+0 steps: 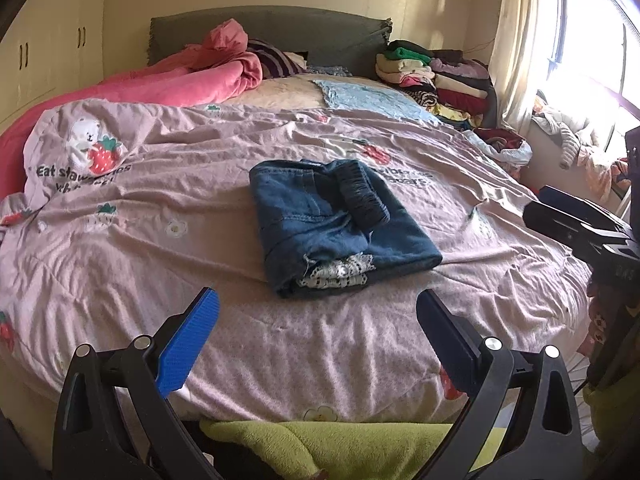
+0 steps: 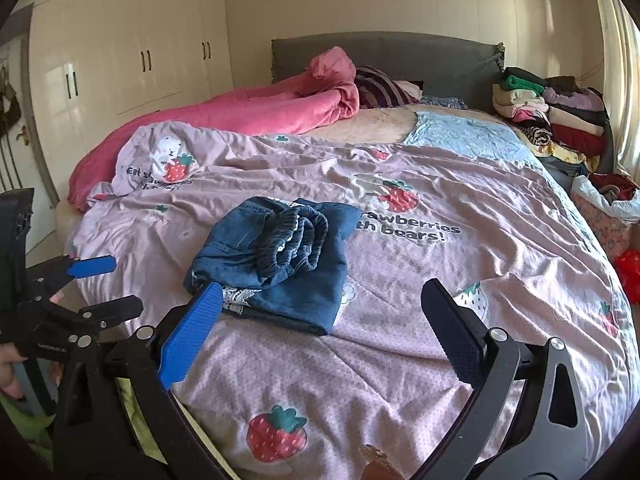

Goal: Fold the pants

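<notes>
Nearest the cameras, both tools hang above the foot of the bed with nothing in them: the left gripper [image 1: 318, 312] has its jaws spread wide, and so does the right gripper [image 2: 322, 308]. Just beyond them the denim pants [image 1: 340, 222] lie on the pink strawberry-print duvet [image 1: 160, 184], already folded into a compact, somewhat lumpy bundle with the elastic waistband [image 2: 298, 240] bunched on top and a bit of lace trim showing at the near edge. The folding looks essentially done; any next move would only be tidying the loose waistband. Farther off are a pink blanket [image 1: 192, 76] and stacked clothes [image 1: 432, 76].
</notes>
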`<action>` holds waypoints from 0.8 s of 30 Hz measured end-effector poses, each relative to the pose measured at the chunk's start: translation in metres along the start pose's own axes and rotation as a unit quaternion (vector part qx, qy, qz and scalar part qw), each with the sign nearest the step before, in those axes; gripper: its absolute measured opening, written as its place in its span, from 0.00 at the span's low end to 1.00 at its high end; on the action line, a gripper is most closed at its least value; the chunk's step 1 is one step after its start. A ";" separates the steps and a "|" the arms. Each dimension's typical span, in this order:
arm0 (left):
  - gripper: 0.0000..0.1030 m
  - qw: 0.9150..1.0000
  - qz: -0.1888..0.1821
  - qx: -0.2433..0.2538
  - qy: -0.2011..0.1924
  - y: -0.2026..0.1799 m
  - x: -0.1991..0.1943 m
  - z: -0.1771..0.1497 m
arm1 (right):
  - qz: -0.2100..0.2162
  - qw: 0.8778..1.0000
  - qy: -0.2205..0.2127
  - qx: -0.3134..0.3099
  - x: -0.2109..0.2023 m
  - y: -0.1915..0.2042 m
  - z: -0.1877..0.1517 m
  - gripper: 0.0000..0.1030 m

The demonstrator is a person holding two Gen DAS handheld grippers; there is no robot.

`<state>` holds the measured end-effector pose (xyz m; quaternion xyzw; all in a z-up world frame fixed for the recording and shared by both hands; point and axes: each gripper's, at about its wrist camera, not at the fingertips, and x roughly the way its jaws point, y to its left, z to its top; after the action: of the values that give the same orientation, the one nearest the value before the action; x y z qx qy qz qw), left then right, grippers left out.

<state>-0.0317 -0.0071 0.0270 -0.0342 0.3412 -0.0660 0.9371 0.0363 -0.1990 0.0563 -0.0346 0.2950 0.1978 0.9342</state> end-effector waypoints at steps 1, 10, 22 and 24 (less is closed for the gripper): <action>0.96 1.000 0.002 -0.001 0.001 0.001 0.000 -0.001 | -0.001 1.000 0.000 -0.001 -0.001 0.001 -0.001 0.91; 0.96 0.999 0.011 -0.019 0.023 0.013 0.009 -0.015 | 0.004 0.999 0.035 0.007 0.012 0.003 -0.022 0.91; 0.96 0.998 0.016 -0.031 0.053 0.016 0.026 -0.028 | 0.004 0.997 0.080 0.021 0.041 0.005 -0.041 0.91; 0.96 0.998 0.016 -0.030 0.057 0.015 0.029 -0.028 | 0.004 0.997 0.080 0.020 0.041 0.005 -0.041 0.91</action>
<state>-0.0267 0.0031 -0.0145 -0.0533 0.3964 -0.0423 0.9155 0.0432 -0.1873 -0.0002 -0.0307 0.3724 0.1920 0.9075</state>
